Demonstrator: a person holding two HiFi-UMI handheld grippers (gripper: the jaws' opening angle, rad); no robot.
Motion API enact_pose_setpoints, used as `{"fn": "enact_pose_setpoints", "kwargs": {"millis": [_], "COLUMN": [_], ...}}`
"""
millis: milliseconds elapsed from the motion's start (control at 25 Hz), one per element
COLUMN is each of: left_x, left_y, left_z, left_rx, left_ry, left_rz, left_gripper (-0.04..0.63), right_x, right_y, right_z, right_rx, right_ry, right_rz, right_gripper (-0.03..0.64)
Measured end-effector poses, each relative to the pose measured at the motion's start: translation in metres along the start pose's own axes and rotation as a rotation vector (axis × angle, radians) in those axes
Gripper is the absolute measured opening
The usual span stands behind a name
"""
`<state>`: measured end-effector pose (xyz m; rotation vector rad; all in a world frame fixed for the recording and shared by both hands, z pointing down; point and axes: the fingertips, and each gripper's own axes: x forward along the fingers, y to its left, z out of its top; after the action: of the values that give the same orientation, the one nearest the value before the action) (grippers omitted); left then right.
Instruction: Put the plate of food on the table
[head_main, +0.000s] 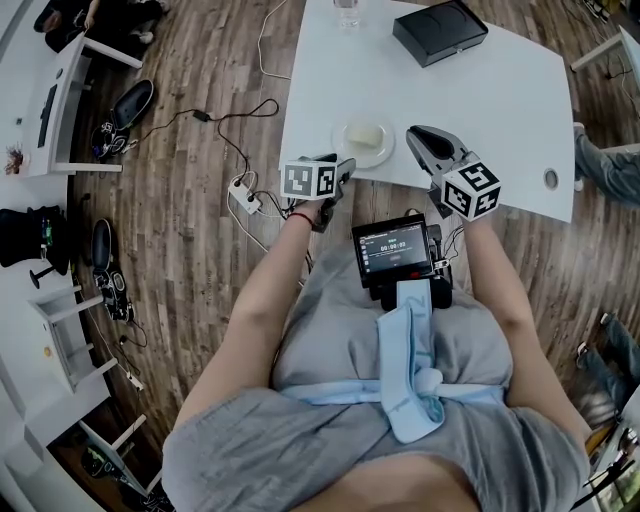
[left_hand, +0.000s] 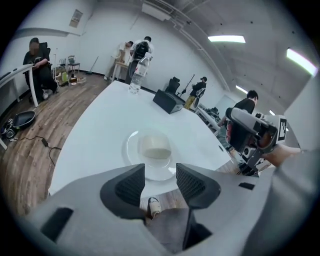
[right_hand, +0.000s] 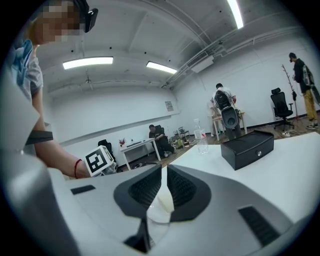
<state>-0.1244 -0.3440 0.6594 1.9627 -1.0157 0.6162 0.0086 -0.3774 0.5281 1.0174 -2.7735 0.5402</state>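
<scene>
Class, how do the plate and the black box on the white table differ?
The plate is round, pale and shallow; the black box is rectangular, dark and taller. The plate sits at the near edge holding food; the black box sits farther back, closed. Both rest on the white table.

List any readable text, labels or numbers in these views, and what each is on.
Nothing reads clearly.
Chest screen: red timer-like digits, too blurred to read.
Left cube, right cube: coded squares only, no letters.
Wall poster: too small.
Wall sign: too small.
</scene>
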Motion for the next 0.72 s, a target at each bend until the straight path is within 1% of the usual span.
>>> {"fn": "enact_pose_setpoints", "kwargs": {"millis": [40, 80, 160, 360, 440, 560, 720], "left_x": [-0.004, -0.008, -0.016, -0.028, -0.032, -0.041, -0.054], "left_y": [-0.002, -0.004, -0.006, -0.018, -0.022, -0.027, -0.035], "left_z": [0.002, 0.004, 0.008, 0.012, 0.014, 0.017, 0.020], "left_rx": [0.000, 0.005, 0.028, 0.056, 0.065, 0.080, 0.060], "left_ry": [-0.020, -0.041, -0.078, -0.129, -0.153, -0.193, -0.255], "left_rz": [-0.008, -0.011, -0.010, -0.033, -0.036, -0.038, -0.049], "left_gripper": [0.205, 0.184, 0.107, 0.041, 0.023, 0.018, 0.018], "right_x": [-0.003, -0.006, -0.010, -0.020, -0.022, -0.024, -0.031], "right_y": [0.001, 0.002, 0.004, 0.010, 0.013, 0.019, 0.023], "right_z": [-0.001, -0.002, -0.005, -0.010, -0.011, -0.012, -0.014], "right_rx": [0.003, 0.004, 0.001, -0.016, -0.027, -0.038, -0.040], "right_ry": [-0.002, -0.003, -0.003, -0.001, 0.003, 0.001, -0.005], "right_rz": [-0.002, -0.004, -0.008, -0.015, -0.016, -0.013, -0.009], "right_gripper": [0.034, 0.034, 0.034, 0.034, 0.034, 0.034, 0.034]}}
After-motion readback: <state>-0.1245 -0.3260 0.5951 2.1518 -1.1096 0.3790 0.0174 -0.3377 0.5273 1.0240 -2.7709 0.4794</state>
